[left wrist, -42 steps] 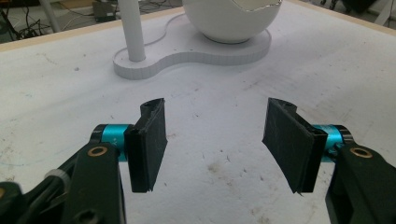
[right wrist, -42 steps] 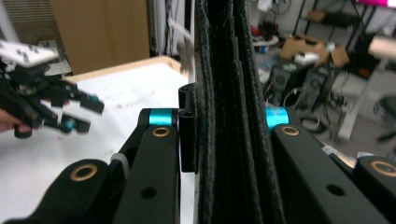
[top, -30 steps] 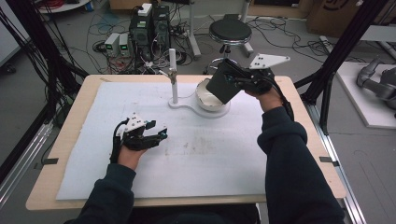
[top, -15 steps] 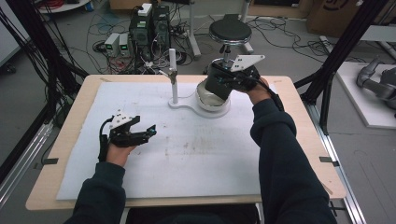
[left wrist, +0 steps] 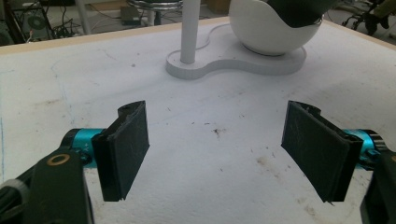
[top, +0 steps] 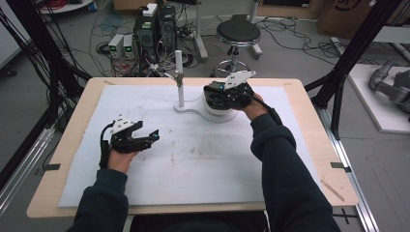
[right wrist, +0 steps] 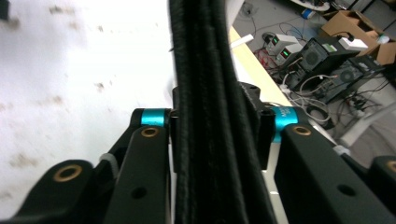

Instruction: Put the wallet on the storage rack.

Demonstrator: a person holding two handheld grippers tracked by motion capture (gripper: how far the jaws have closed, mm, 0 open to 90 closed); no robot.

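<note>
From the high view, the left gripper (top: 145,137) rested on the white mat (top: 203,159) at the near left, jaws spread wide and empty. The right gripper (top: 227,94) sat over a white bowl (top: 217,110) on its stand (top: 186,107) at the far centre, holding something black.

The left gripper view showed the bowl (left wrist: 266,32) as smooth, round and rigid — probably slippery, best taken at the rim — beside a slim white post (left wrist: 189,28).

In the right gripper view, the right gripper (right wrist: 215,116) was pinched tight on a black item (right wrist: 205,70) — layered, matte, seemingly soft and light; I cannot tell what it was.
</note>
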